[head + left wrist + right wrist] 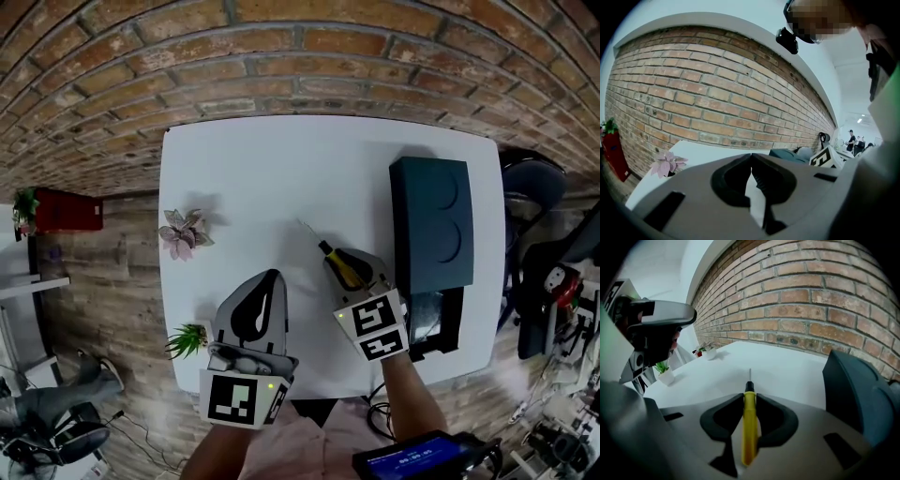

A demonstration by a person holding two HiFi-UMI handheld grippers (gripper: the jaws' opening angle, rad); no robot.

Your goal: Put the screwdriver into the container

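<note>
1. Right gripper view: the right gripper (750, 397) is clamping its jaws on the yellow screwdriver (749, 427), just beside the dark container (853, 394).
2. The left gripper (751, 157) is hovering with its jaws together and empty.
3. Judgement: gripping firmly and lifting level is advisable.

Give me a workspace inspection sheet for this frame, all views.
Surface: white table.
Job's things: yellow-handled screwdriver clamped by its handle, tip pointing forward; dark container on the table's right side, the screwdriver not yet in it.
Clutter: pink plant and green potted plant along the table's left edge.
Grippers: left gripper shut, nothing between its jaws; right gripper shut on the screwdriver.
Cables: loose cables on the floor by the near edge.
Surroundings: brick wall; office chair at right.
</note>
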